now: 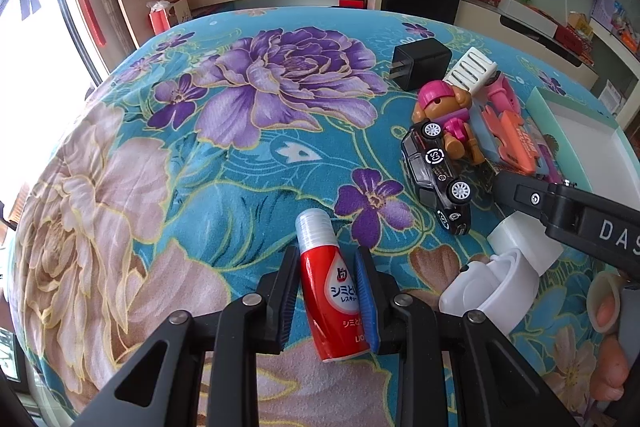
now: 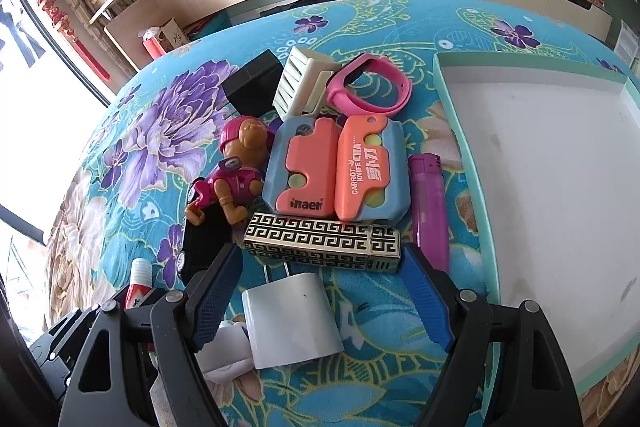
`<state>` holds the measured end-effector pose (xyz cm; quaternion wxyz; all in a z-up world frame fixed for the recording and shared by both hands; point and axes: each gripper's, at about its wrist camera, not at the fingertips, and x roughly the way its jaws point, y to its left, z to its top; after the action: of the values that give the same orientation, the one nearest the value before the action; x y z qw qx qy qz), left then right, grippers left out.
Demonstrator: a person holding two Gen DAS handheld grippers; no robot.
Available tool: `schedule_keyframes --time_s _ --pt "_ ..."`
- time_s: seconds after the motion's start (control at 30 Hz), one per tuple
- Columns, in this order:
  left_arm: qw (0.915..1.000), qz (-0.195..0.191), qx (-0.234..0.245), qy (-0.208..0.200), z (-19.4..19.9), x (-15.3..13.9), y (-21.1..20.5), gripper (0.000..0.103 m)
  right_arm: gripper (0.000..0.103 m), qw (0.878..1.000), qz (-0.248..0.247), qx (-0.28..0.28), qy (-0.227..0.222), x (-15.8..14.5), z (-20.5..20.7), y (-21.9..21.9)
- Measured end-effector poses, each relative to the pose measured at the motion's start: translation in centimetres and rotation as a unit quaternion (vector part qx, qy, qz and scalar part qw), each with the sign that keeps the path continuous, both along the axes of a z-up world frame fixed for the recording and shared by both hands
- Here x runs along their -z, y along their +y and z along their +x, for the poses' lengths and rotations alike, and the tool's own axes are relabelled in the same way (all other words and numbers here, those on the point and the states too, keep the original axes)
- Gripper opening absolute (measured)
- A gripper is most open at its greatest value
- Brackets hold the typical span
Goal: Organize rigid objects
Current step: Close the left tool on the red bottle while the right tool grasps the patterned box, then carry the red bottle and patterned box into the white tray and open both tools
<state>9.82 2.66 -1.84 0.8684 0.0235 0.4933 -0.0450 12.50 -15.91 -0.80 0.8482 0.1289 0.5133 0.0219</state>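
Your left tool (image 1: 328, 301) has the red stain-remover bottle (image 1: 330, 291) lying between its fingers on the floral counter (image 1: 224, 163), white cap pointing away from you; the blue pad on its right side touches the bottle, while the other pad looks to sit just beside it, so you cannot tell whether the pinch is firm. Your right tool (image 2: 320, 301) is spread wide, and the white charger block (image 2: 290, 319) lies flat between its fingers, touching neither of them. Just beyond its fingertips lies the gold-and-black patterned lighter (image 2: 322, 241), crosswise to the tool. Past that sit the orange-and-blue carrot knife toy (image 2: 334, 171), the purple lighter (image 2: 430, 205) to its right, the pink-helmeted dog figure (image 2: 236, 163) to its left, then the pink wristband (image 2: 368, 85), the white slotted clip (image 2: 304, 81) and the black charger (image 2: 254, 81) farther off. The black toy car (image 1: 438, 175) lies beside the dog figure, near your left tool. The teal-rimmed white tray (image 2: 452, 99) stands to the right of the pile.
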Motion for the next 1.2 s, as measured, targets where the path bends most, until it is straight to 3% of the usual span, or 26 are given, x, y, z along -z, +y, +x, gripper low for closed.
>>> schedule_keyframes --time_s 0.1,0.47,0.6,0.8,0.9,1.2 --pt "1.0000 -0.003 0.002 0.000 0.0 0.0 0.1 0.030 0.090 1.000 -0.004 -0.001 0.007 0.1 0.3 0.4" --pt "1.0000 -0.006 0.004 0.000 0.0 0.1 0.2 0.030 0.090 0.999 -0.039 0.017 0.019 0.7 1.1 1.1" --pt "0.9998 0.015 0.013 -0.004 -0.1 0.2 -0.3 0.030 0.090 0.999 -0.047 0.019 0.016 0.8 1.2 1.2" --pt "0.9999 0.011 0.013 -0.003 -0.1 0.0 -0.2 0.029 0.089 0.999 -0.038 0.020 0.005 0.5 1.0 1.0" --pt "0.9999 0.005 0.013 -0.006 -0.2 -0.3 -0.2 0.026 0.083 0.999 -0.028 0.020 -0.007 -0.1 0.7 0.7" --pt "0.9996 -0.010 -0.008 -0.025 -0.3 -1.5 1.0 0.026 0.083 0.999 -0.008 0.011 -0.034 -1.8 -0.3 0.2"
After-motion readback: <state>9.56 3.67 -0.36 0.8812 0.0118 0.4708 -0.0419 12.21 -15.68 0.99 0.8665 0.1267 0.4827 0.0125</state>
